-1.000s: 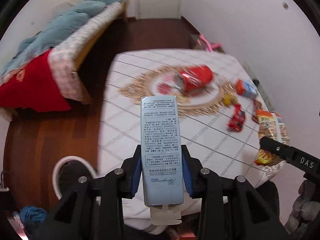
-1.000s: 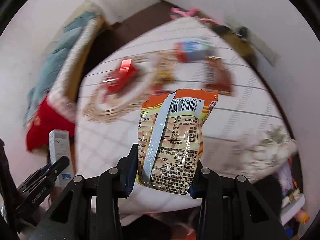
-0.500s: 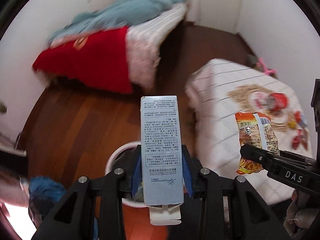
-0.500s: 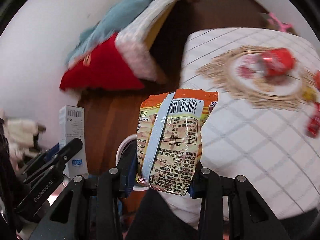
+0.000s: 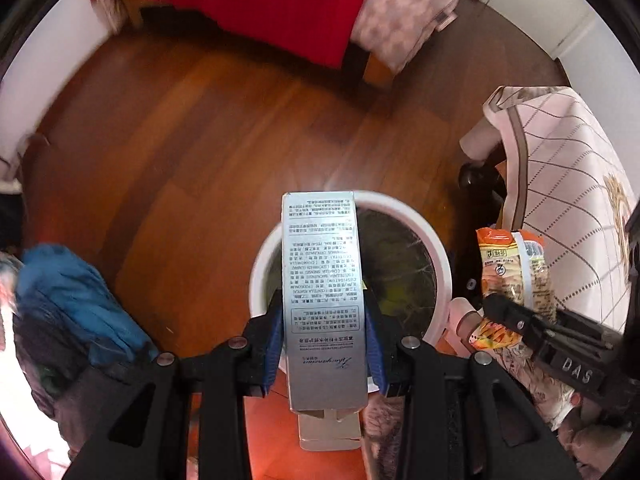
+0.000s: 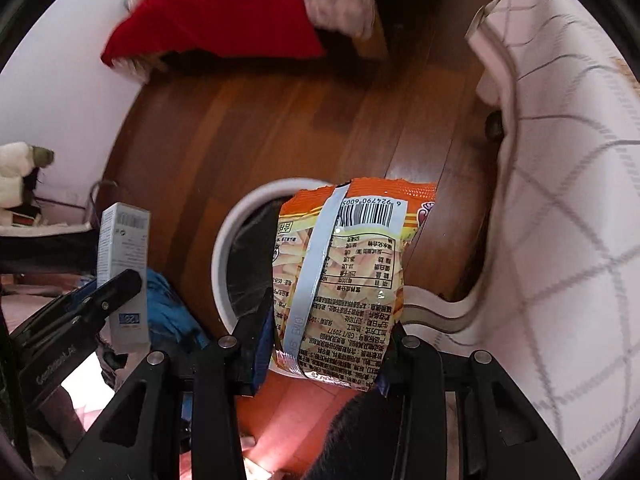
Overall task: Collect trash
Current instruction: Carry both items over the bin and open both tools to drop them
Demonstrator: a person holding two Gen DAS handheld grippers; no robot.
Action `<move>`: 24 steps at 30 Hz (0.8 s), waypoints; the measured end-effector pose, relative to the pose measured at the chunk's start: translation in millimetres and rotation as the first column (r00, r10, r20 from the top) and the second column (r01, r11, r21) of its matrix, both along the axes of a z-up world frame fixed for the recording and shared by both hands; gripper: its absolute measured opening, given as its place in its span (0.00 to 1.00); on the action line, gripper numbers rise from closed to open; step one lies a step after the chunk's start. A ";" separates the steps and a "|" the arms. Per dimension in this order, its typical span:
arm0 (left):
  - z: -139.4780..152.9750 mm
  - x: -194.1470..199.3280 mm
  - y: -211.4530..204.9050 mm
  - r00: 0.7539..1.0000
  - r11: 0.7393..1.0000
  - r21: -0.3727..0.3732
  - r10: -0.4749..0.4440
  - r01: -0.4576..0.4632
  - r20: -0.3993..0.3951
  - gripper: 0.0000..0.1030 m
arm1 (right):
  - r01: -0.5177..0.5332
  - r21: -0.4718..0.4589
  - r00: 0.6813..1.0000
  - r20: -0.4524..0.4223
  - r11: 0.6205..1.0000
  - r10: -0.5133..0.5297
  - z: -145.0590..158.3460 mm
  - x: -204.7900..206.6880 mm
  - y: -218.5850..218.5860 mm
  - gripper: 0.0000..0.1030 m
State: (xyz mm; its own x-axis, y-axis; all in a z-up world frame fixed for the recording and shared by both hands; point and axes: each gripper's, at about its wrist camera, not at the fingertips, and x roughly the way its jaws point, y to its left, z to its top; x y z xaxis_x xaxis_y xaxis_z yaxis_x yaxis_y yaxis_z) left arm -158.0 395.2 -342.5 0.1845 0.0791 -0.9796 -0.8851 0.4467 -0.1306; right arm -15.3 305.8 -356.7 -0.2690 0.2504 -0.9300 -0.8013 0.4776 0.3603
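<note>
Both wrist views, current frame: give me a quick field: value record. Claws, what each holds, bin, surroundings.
left claw: shut on silver carton, held above the bin
right claw: shut on orange snack bag, in front of the bin opening
bin: white rim, dark liner, on the wooden floor
bin contents: unclear, something yellowish inside
table: checked tablecloth hangs at right
release: not yet, both items gripped

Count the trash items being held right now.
2. A box is clamped in the left gripper over the bin; a snack bag is in the right gripper. Bin contents are unclear.
</note>
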 end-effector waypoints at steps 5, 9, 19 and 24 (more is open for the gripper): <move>-27.4 -2.7 15.6 0.999 0.994 -0.100 0.034 -0.034 0.000 0.34 | -0.009 -0.053 0.999 -0.034 0.999 0.007 -29.7 -4.5 14.6 0.41; -34.8 -4.3 21.9 0.998 0.991 -0.117 0.064 -0.065 -0.008 0.71 | -0.036 -0.087 0.998 -0.049 0.996 0.032 -47.7 -9.0 21.0 0.47; -14.2 -31.7 15.5 0.988 0.992 0.022 0.127 -0.126 -0.089 0.99 | -0.056 -0.093 0.998 -0.023 0.994 0.054 -51.6 -9.3 20.6 1.00; 9.0 -40.5 0.7 0.986 0.987 0.105 0.136 -0.125 -0.100 0.99 | -0.080 -0.084 0.995 0.050 0.993 0.085 -28.8 -11.2 12.3 1.00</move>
